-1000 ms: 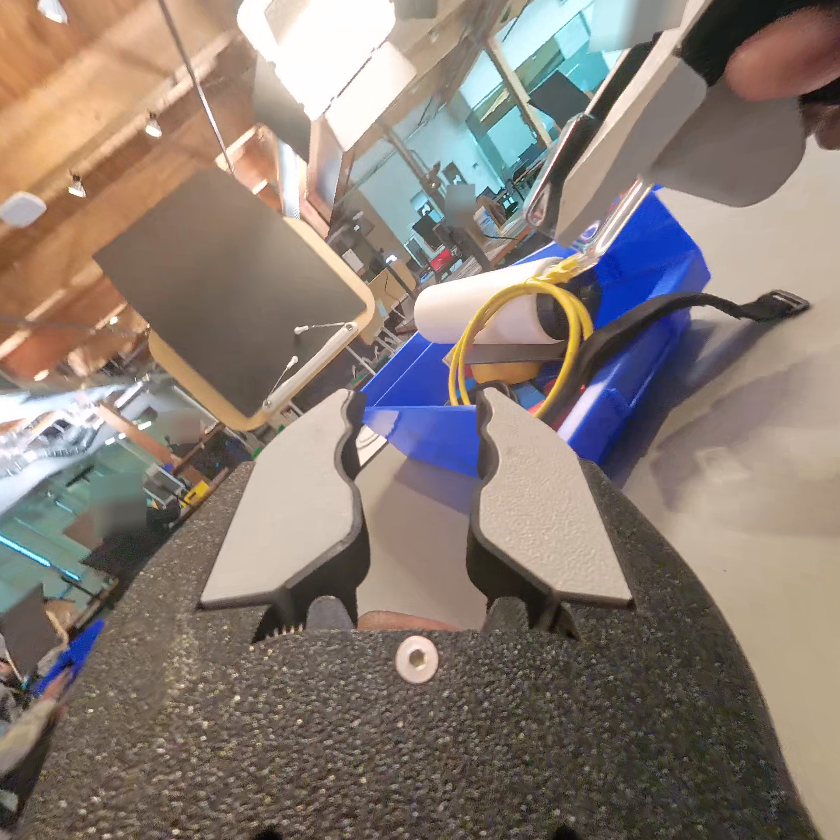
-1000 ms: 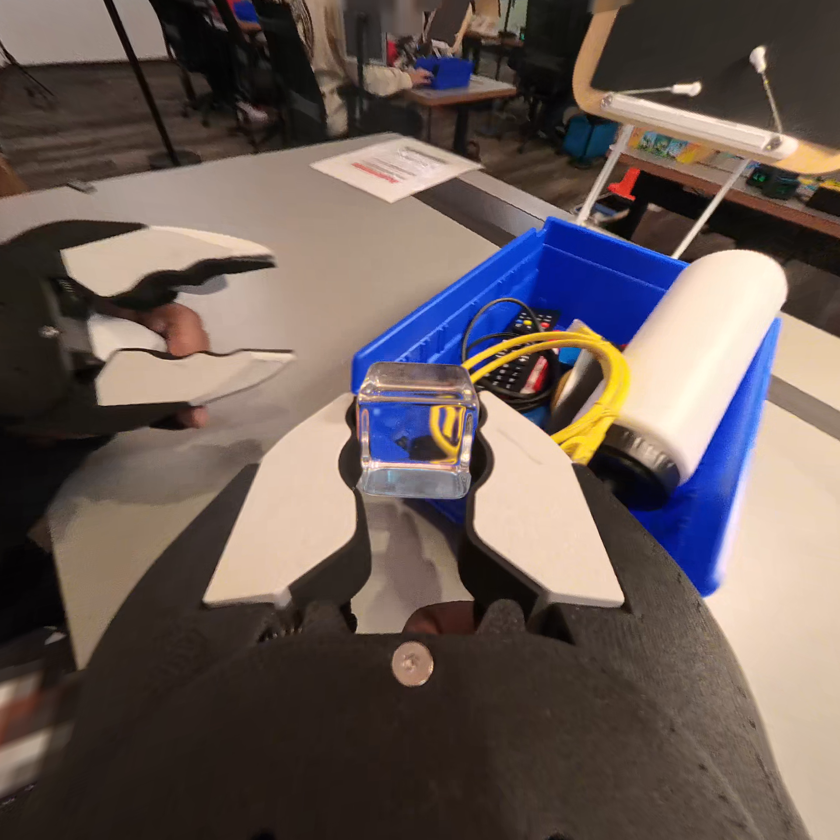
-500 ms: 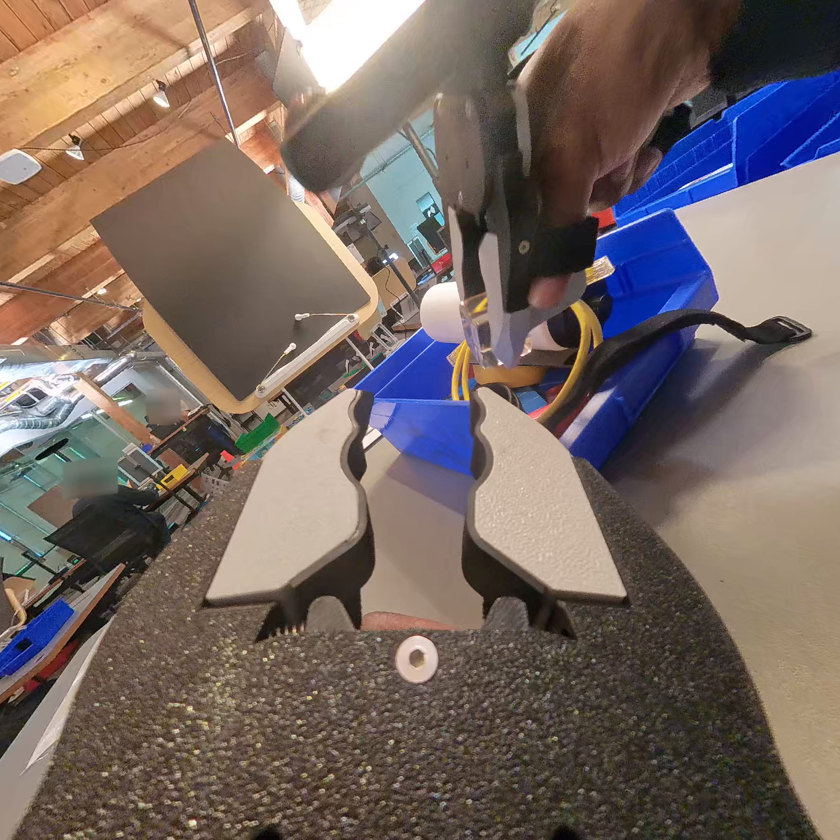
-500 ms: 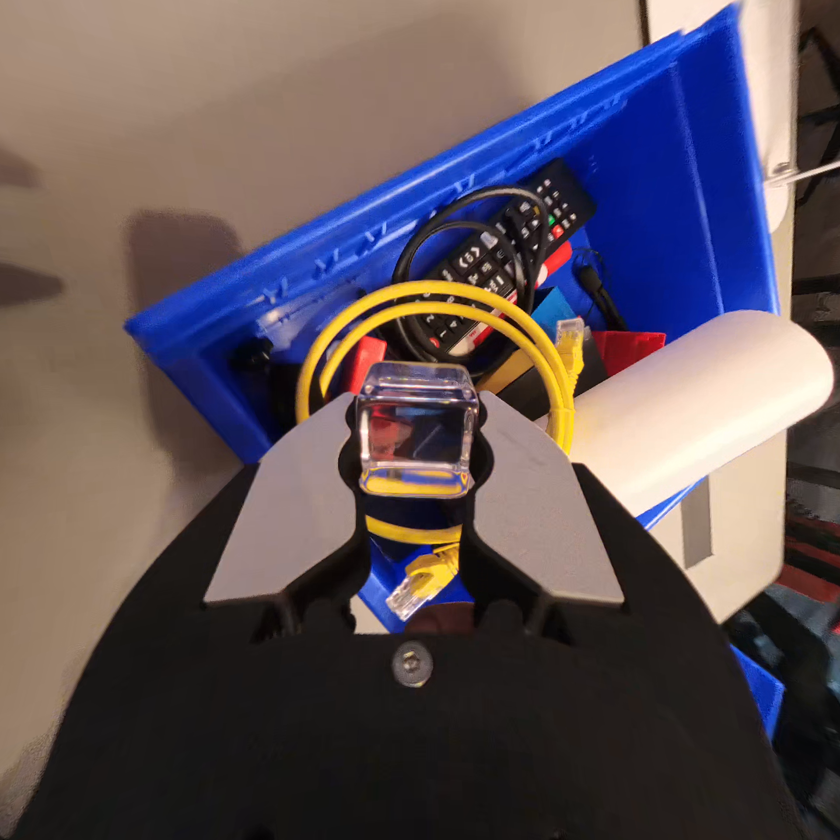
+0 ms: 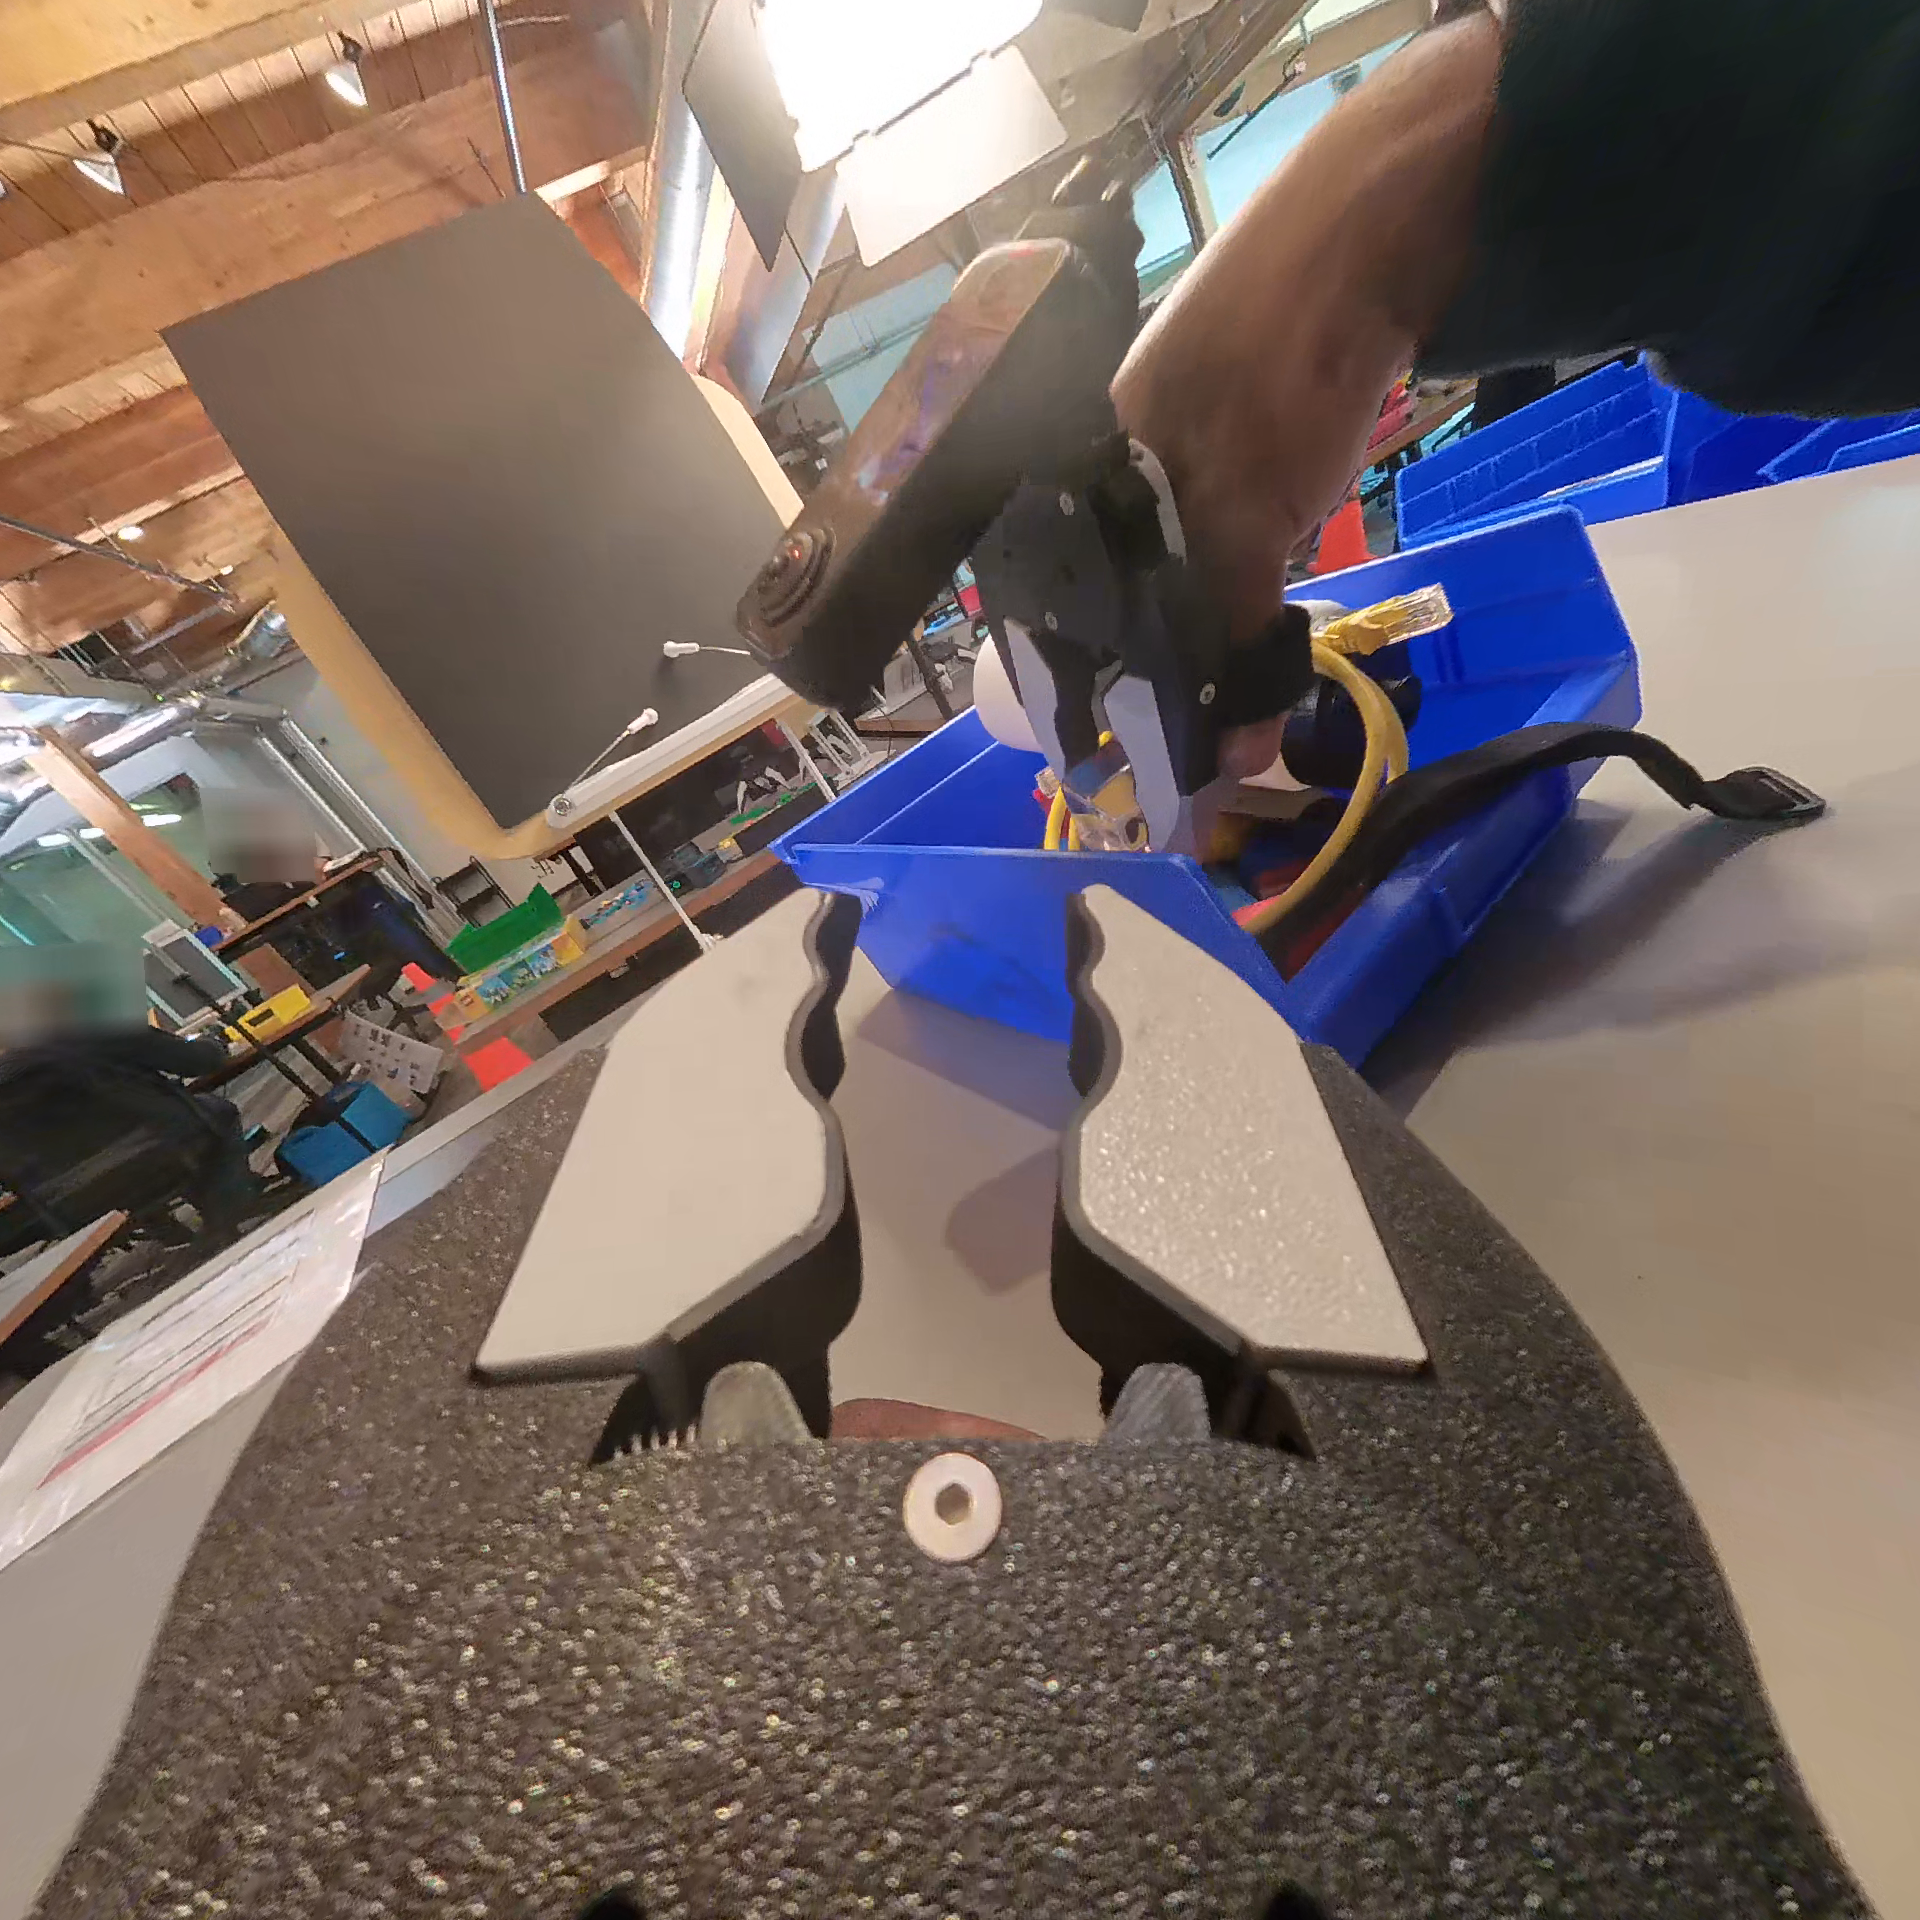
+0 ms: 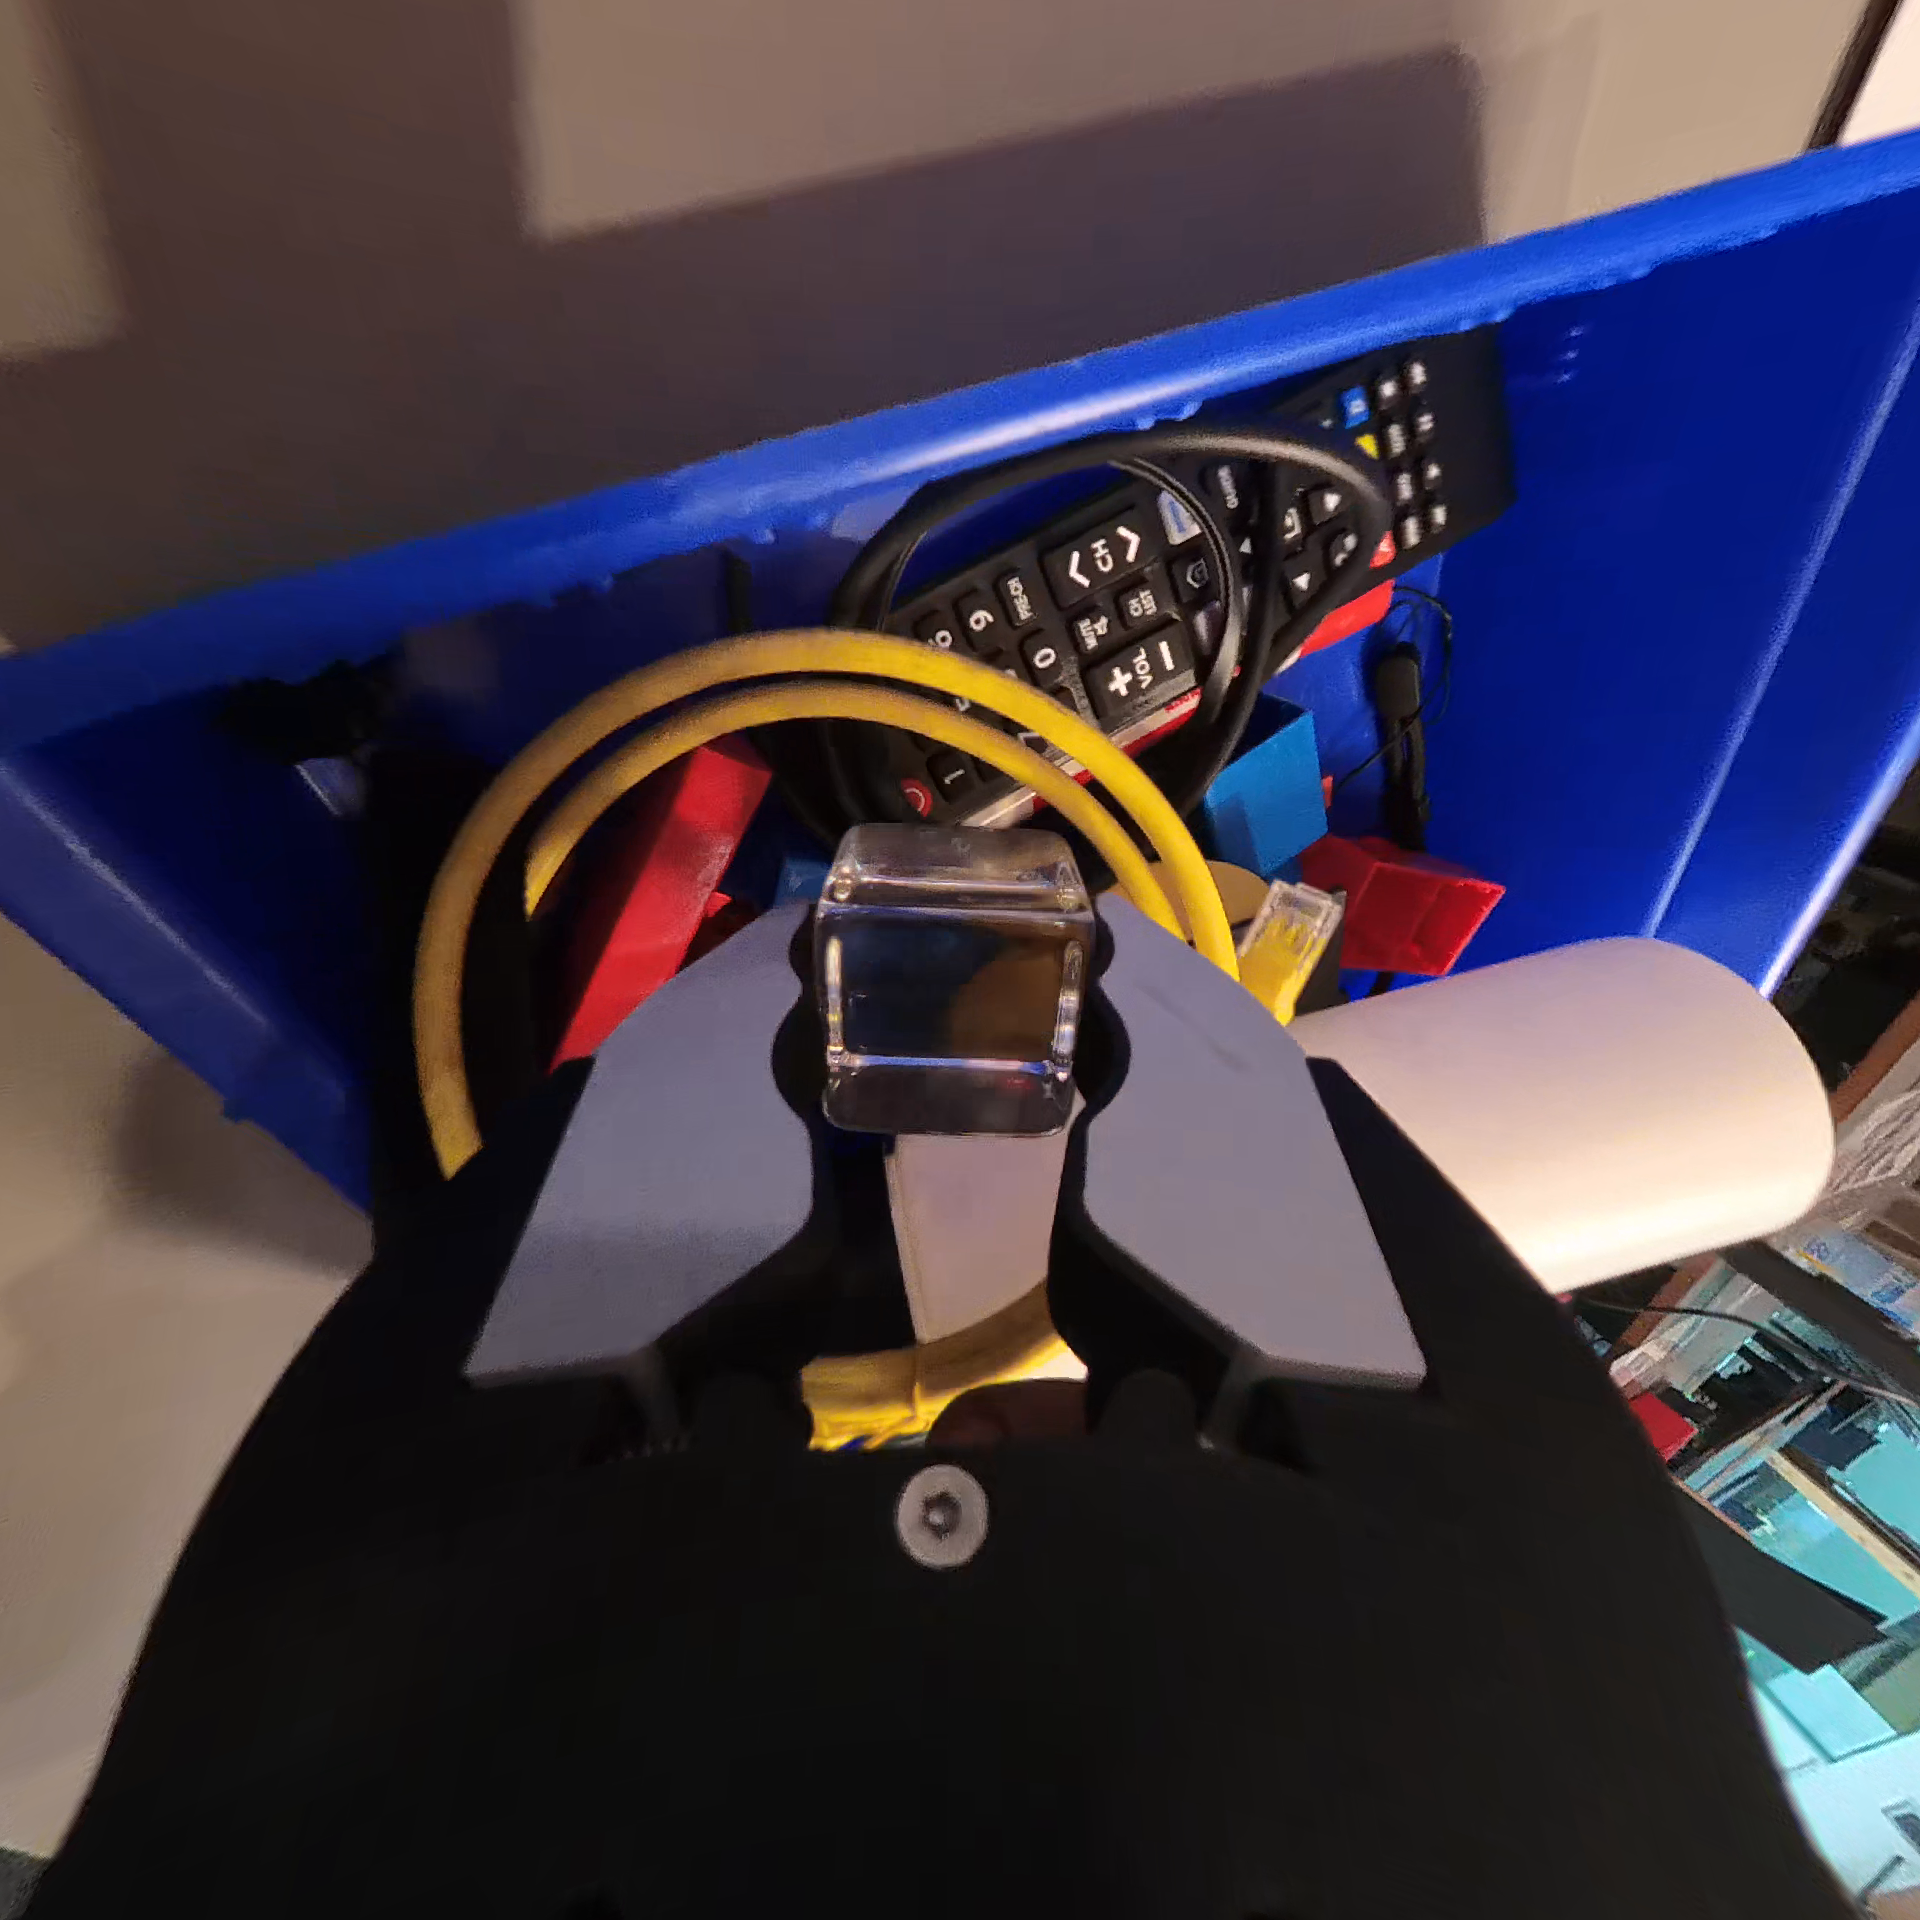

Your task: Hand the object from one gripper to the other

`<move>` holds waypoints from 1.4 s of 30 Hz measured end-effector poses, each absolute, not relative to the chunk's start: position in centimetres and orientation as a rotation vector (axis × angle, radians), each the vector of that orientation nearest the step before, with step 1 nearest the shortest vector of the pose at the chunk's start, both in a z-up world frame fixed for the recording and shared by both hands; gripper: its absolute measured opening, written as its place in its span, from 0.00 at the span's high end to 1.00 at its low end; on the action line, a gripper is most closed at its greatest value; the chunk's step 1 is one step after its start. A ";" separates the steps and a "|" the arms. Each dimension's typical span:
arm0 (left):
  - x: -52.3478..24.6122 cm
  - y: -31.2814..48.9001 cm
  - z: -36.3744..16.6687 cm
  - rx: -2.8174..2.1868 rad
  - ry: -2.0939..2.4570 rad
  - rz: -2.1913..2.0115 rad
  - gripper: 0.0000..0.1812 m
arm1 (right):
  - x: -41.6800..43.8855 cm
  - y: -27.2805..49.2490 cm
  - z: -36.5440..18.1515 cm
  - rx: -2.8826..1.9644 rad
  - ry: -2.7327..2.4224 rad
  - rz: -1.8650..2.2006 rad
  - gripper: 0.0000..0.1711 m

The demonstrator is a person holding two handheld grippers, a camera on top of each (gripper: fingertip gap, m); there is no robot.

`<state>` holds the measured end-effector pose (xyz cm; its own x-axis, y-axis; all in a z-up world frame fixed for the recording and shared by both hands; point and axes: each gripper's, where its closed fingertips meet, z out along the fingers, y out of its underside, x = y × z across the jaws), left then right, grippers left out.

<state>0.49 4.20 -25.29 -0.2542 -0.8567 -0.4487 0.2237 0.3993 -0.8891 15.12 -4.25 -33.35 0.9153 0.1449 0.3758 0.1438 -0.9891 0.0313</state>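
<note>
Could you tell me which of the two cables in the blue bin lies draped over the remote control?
The black cable; the yellow cable arcs nearer the right gripper.

Grey counter (image 5: 1714,1195), matte, with soft shadows across it. Blue bin (image 5: 966,914) sits directly on it, near the far edge. A black strap (image 5: 1704,769) trails out of the bin, its buckle end lying on the counter surface. A paper sheet in a clear sleeve (image 5: 177,1340) lies flat near the left edge, well apart from the bin.
</note>
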 end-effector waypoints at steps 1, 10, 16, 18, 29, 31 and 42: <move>0.5 4.3 -25.3 -0.605 1.478 -1.154 0.77 | 15.3 -4.2 -33.7 3.057 0.248 0.592 0.74; 0.8 4.3 -26.2 -0.656 1.541 -1.192 0.77 | 18.6 -3.4 -34.2 2.998 0.278 0.687 0.74; 0.8 4.2 -26.6 -0.655 1.558 -1.172 0.78 | 19.7 -2.6 -34.3 3.015 0.275 0.734 0.70; 0.8 4.3 -26.7 -0.657 1.561 -1.166 0.78 | 19.8 -2.2 -33.2 3.057 0.253 0.781 0.67; 0.4 4.3 -27.0 -0.659 1.558 -1.167 0.78 | 11.1 -4.4 -27.1 3.494 0.284 0.333 0.78; 0.4 4.1 -27.0 -0.655 1.560 -1.171 0.78 | 9.4 -5.5 -27.7 3.501 0.306 0.212 0.82; 0.1 3.3 -27.1 -0.615 1.574 -1.160 0.78 | 10.9 -6.4 -34.5 3.182 0.277 0.381 0.93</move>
